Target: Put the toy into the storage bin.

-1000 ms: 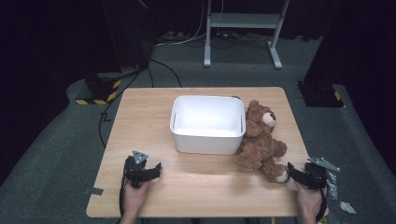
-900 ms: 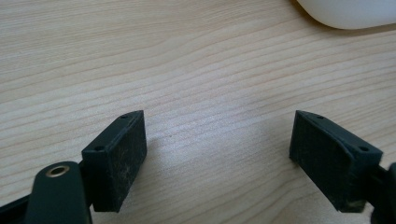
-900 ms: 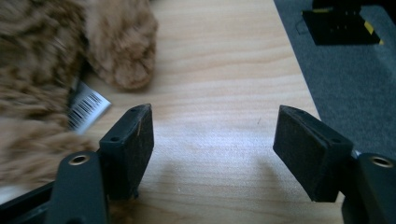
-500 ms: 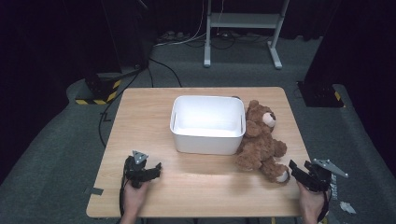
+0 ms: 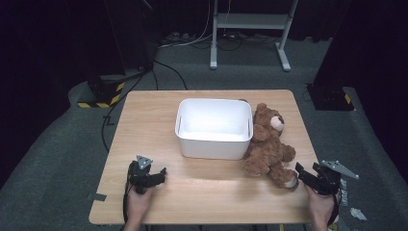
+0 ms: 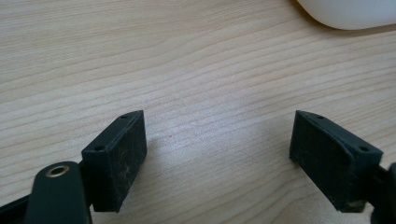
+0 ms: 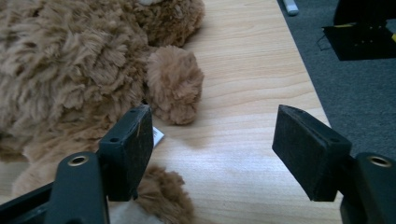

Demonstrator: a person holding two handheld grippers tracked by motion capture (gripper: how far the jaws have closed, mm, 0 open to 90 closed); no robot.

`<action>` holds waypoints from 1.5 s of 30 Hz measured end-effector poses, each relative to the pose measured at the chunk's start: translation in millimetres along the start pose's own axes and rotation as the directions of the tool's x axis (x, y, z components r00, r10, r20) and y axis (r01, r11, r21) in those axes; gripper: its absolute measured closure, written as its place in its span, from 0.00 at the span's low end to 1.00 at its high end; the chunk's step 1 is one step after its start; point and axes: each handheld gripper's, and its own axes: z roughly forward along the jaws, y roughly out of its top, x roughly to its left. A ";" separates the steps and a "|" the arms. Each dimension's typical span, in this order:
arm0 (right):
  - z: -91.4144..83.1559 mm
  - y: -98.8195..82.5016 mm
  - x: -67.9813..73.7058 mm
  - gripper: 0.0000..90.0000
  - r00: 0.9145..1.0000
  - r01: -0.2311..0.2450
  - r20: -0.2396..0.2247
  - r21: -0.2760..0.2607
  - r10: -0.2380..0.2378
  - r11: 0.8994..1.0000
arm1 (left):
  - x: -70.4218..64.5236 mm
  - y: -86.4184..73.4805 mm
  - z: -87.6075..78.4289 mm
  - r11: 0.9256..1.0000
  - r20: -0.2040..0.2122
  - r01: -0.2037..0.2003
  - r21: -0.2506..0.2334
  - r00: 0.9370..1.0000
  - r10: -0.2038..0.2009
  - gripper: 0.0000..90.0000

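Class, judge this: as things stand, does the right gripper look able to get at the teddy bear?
Probably yes: the right gripper stands open beside the teddy bear, nothing lying between them.

Brown, shaggy teddy bear (image 5: pixel 267 147) with a paler cream muzzle and cream foot sole, beside a plain white tub (image 5: pixel 214 128) on a light wooden table (image 5: pixel 144 115) streaked with fine darker grain. Black on both the left gripper (image 5: pixel 162 172) and the right gripper (image 5: pixel 302 171), each topped by a grey plate, with a brass-coloured ring showing near the pads. Dark grey carpet (image 5: pixel 62 144) around, and yellow-and-black stripes on a low base (image 5: pixel 98 95) at the left.
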 end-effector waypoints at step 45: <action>16.4 65.6 43.0 0.28 0.984 0.092 -0.154 0.019 -0.088 0.996 | 0.1 -0.2 -0.5 1.000 0.001 -0.004 0.004 1.000 0.004 0.21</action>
